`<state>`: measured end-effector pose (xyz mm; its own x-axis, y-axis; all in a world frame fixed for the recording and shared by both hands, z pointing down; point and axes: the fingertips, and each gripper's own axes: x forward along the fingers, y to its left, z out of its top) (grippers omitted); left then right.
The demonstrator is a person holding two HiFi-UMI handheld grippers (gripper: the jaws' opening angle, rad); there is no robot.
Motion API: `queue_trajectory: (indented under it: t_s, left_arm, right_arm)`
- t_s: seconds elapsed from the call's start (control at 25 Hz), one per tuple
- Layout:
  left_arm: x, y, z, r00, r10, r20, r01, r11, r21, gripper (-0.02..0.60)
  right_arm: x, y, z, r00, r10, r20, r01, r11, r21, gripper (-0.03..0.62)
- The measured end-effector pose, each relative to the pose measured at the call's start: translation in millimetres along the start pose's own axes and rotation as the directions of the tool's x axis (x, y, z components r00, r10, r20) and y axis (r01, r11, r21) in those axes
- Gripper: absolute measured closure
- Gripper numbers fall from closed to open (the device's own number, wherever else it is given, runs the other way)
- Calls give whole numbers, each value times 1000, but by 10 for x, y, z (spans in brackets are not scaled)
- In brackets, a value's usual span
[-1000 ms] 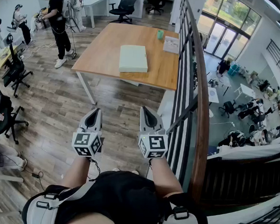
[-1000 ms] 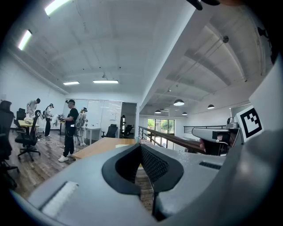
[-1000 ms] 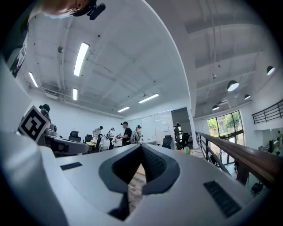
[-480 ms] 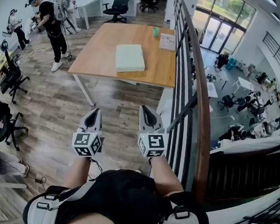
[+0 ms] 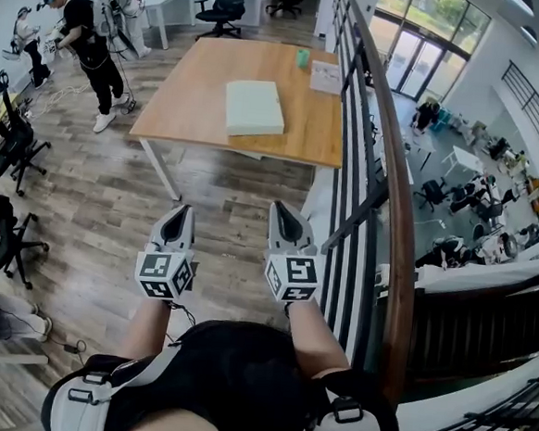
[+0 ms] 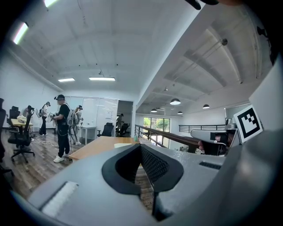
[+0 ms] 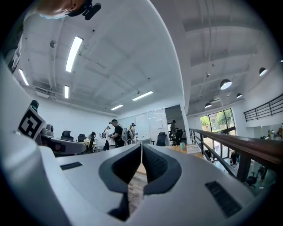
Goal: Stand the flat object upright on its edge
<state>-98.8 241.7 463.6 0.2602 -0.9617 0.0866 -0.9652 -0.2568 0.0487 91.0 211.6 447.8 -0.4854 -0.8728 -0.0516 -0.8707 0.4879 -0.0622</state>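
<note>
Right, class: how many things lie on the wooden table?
3. A pale flat block in the middle, a small green cup at the far edge, a printed sheet at the far right corner. Smaller items may be hidden.

A wooden table (image 5: 205,93) stands at upper centre, with a small green cup (image 5: 303,58) and a white sheet (image 5: 326,77) near its far right corner. A railing (image 5: 392,220) with a wooden handrail runs down the right. At upper left a person in black (image 5: 83,42) stands on the plank floor (image 5: 93,215), and an office chair (image 5: 15,139) sits at the left edge.
</note>
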Motion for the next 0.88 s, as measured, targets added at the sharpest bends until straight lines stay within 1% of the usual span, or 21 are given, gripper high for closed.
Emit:
queue_trajectory:
  t_s: [0.16, 0.32, 0.56, 0.68, 0.88]
  left_arm:
    - [-4, 217, -44, 1000, -8, -5, 8, 1000, -3, 577]
    - [27, 359, -44, 1000, -5, -4, 5, 1000, 22, 577]
    - [180, 520, 28, 1000, -6, 24, 6, 1000, 30, 578]
    - [325, 612, 27, 1000, 3, 29, -4, 1000, 29, 577]
    - [721, 834, -68, 1000, 19, 17, -19, 1000, -6, 578]
  right_arm:
    - [120, 121, -40, 1000, -2, 8, 2, 1000, -21, 589]
    - [222, 174, -53, 1000, -16, 12, 16, 1000, -24, 589]
    - [477, 149, -90, 1000, -23, 8, 23, 999, -31, 589]
    - [681, 104, -106, 1000, -11, 12, 11, 999, -42, 589]
    - [1176, -21, -185, 1000, 16, 15, -15, 999, -47, 589]
